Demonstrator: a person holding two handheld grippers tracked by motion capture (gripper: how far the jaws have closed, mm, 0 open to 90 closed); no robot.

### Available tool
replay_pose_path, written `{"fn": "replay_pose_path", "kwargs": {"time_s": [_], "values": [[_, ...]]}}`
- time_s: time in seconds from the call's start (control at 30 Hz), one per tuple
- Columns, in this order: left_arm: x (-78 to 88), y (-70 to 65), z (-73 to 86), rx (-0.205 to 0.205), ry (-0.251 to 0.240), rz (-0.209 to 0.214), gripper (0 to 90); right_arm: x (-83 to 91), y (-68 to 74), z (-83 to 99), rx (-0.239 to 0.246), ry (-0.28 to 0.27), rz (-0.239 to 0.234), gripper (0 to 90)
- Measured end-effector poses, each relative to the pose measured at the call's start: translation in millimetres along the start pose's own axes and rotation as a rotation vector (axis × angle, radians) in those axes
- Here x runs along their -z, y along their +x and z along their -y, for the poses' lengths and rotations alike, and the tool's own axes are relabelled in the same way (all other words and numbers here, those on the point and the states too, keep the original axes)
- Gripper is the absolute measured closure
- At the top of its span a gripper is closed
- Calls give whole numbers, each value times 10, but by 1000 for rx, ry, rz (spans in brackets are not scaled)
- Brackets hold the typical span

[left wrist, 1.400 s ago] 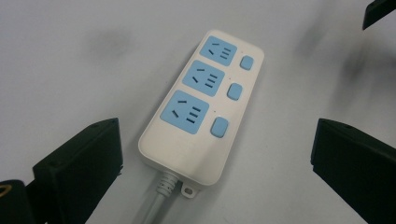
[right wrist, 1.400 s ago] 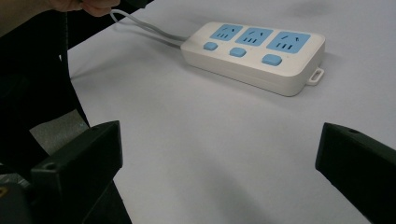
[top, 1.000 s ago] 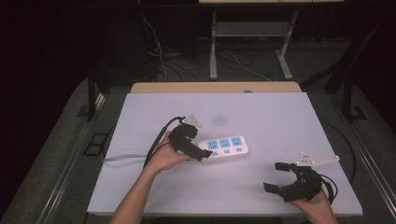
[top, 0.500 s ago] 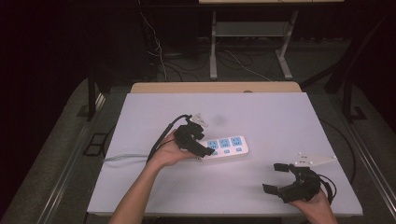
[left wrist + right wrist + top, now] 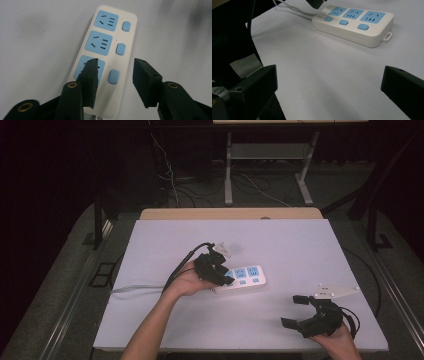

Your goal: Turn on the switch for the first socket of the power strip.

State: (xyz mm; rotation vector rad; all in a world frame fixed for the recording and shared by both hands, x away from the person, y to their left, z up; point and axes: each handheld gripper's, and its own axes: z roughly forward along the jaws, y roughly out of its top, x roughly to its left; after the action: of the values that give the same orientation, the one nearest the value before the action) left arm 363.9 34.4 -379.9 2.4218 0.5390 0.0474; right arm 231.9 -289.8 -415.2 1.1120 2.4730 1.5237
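We see a white power strip (image 5: 244, 278) lying mid-table (image 5: 300, 245). Our left gripper (image 5: 113, 75) hovers over its near end, jaws parted and holding nothing. Our right gripper (image 5: 296, 312) waits well apart near the table's front right, jaws wide and empty.

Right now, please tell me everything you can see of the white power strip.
The power strip is a flat, white, plastic-looking bar with rounded corners, three blue sockets and a blue button beside each. It lies face up on the table, its grey cord leading left. The open left gripper hovers above the cord end; contact is unclear.
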Motion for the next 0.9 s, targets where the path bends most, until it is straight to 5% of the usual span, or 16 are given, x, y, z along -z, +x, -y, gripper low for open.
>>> {"fn": "replay_pose_path", "kwargs": {"time_s": [0.57,0.9], "values": [[-158,13,0,-9,59,-2,885,-18,-1,6,2,12,-6,2],[-236,18,1,-11,80,-13,888,-20,-6,9,3,15,-7,2]]}}
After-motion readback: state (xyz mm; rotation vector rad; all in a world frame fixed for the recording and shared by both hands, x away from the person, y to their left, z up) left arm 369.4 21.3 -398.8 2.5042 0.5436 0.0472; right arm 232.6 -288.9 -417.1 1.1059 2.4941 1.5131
